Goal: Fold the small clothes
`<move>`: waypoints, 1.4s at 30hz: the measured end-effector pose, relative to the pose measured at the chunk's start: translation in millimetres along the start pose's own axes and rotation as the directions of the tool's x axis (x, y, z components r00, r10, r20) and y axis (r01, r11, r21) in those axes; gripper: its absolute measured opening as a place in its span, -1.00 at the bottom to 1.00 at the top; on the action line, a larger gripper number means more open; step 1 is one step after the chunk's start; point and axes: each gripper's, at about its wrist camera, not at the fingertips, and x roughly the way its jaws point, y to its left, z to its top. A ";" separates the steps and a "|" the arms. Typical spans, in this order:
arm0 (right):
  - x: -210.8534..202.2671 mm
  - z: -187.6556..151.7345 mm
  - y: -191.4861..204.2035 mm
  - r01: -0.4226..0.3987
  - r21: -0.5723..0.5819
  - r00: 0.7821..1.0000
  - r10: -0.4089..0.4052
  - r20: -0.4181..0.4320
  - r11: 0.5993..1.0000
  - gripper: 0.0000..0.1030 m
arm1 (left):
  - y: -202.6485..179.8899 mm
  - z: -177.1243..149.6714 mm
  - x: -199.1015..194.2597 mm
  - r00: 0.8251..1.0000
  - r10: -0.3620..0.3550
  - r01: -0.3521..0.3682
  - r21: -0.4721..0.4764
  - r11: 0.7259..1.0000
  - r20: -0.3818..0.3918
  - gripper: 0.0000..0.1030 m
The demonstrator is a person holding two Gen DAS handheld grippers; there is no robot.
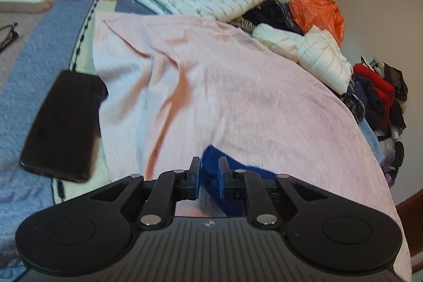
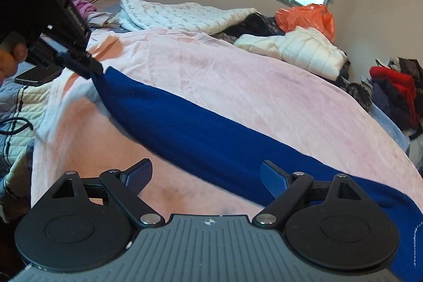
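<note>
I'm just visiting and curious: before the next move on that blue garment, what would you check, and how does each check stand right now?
1. Left hand-held gripper has a hold on the blue knit garment: ok, jaws closed on one end.
2. Right hand-held gripper has a hold: not ok, jaws open, nothing between them.
3. Garment lies flat on the pink blanket: ok, stretched in a long band.
4. Black phone away from the fold: ok, beside the blanket edge.
5. Far end of the garment: cannot tell, hidden behind the right gripper.
</note>
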 end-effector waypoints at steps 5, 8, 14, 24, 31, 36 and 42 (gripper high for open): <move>24.0 14.1 45.1 0.002 -0.205 1.000 -0.002 -0.002 0.979 0.46 | -7.0 9.2 -10.2 0.998 0.051 -0.053 0.054 0.997 0.048 -0.41; 38.2 21.1 66.8 0.056 -0.274 0.998 -0.052 0.021 0.960 0.38 | -9.2 10.2 -12.5 0.997 0.052 -0.056 0.068 0.996 0.059 -0.04; 62.8 32.5 91.7 0.158 -0.376 0.987 -0.133 0.093 0.913 0.31 | -7.7 16.4 -15.7 0.996 0.055 -0.060 0.067 0.996 0.074 0.03; 88.0 42.2 111.2 0.118 -0.462 0.992 -0.087 0.087 0.879 -0.84 | -1.3 15.0 -3.7 0.998 0.067 -0.068 0.061 0.996 0.014 0.03; 63.5 57.0 42.5 -0.020 -0.042 0.998 0.023 0.064 0.999 -0.95 | -17.5 4.7 -3.0 0.998 0.057 -0.057 0.101 0.993 0.011 0.04; 36.0 42.4 -63.7 -0.108 0.456 0.991 0.061 0.115 0.883 -0.95 | -51.3 -20.2 10.5 0.998 0.010 0.005 0.215 0.977 -0.069 0.04; -4.6 -35.7 -167.1 -0.113 0.813 0.988 -0.025 0.155 0.572 -0.90 | -113.9 -69.6 23.5 0.988 -0.038 0.100 0.438 0.894 -0.148 0.04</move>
